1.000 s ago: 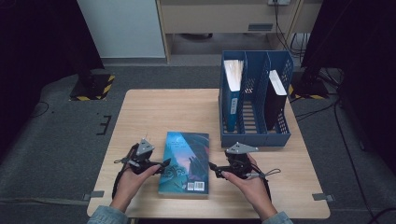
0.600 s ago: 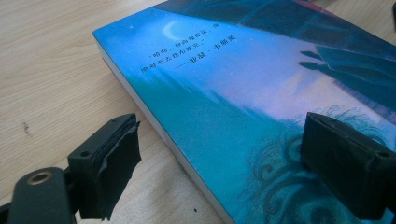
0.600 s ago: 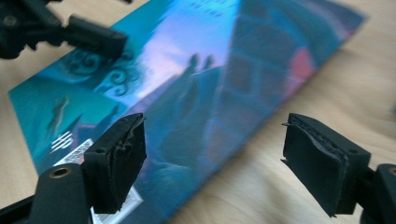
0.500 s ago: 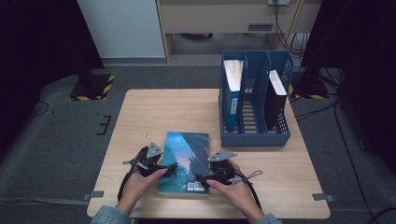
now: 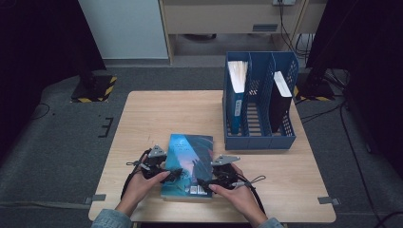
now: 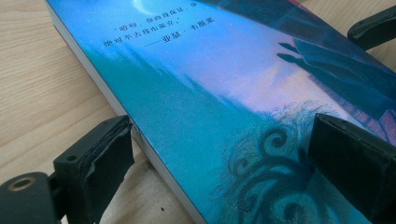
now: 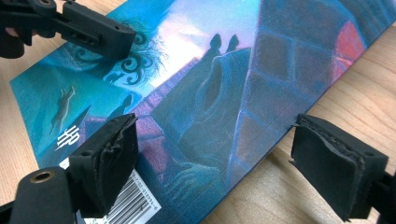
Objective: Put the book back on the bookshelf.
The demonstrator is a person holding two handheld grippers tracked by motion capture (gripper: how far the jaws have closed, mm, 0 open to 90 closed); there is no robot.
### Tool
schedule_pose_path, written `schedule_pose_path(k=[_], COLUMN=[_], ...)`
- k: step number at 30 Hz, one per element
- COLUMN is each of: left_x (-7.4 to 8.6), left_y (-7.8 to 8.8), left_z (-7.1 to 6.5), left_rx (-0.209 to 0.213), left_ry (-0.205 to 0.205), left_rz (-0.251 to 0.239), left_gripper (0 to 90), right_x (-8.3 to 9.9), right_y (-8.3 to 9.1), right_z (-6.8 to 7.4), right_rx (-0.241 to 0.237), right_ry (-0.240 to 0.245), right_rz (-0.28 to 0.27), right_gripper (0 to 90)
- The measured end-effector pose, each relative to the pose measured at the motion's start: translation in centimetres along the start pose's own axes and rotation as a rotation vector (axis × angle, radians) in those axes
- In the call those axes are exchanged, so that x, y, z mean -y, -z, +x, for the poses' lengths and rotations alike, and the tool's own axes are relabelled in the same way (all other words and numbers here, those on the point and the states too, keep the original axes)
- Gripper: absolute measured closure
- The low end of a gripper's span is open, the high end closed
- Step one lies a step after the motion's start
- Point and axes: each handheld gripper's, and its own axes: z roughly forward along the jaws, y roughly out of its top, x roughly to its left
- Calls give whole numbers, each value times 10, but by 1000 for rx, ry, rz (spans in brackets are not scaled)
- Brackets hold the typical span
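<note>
- The book (image 5: 188,164) lies flat on the table (image 5: 157,114), back cover up, at the near edge and about midway between left and right.
- Your left gripper (image 5: 174,173) is at the book's near left corner. In the left gripper view one jaw sits over the cover and the other is off the left edge, next to the page block; the jaws are spread and the pads (image 6: 109,156) do not press on the book (image 6: 224,93).
- Your right gripper (image 5: 203,182) is at the near right corner. In the right gripper view one pad (image 7: 116,154) hangs over the cover near the barcode and the other stands over the bare table just beyond the book's right edge.
- The right jaws have just been opening a little further; the book's (image 7: 201,88) right edge is between them, not clamped.
- The left gripper's upper jaw also shows at the top left of the right gripper view, over the cover.
- Blue file rack (image 5: 259,137) stands at the far right of the table, well apart from the book. It holds one upright book in its left slot (image 5: 236,90) and a dark one in its right slot (image 5: 280,97).
</note>
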Motion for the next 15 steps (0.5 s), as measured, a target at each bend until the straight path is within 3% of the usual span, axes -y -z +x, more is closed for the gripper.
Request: schedule_pose_path(k=[4,7,15], left_x=[-2,-2,-1], left_y=[-2,-2,-2], left_z=[2,1,2], left_rx=[2,-3,-2], left_ry=[-5,-7,-4], left_rz=[0,-4,-9], left_gripper=[58,59,55], right_x=[0,1,1], right_y=[0,-7,-12], right_z=[-3,-12,-19], right_rx=[-18,-84,-134], right_ry=[-12,-86,-111], right_rz=[0,30,45], right_gripper=[137,83,61])
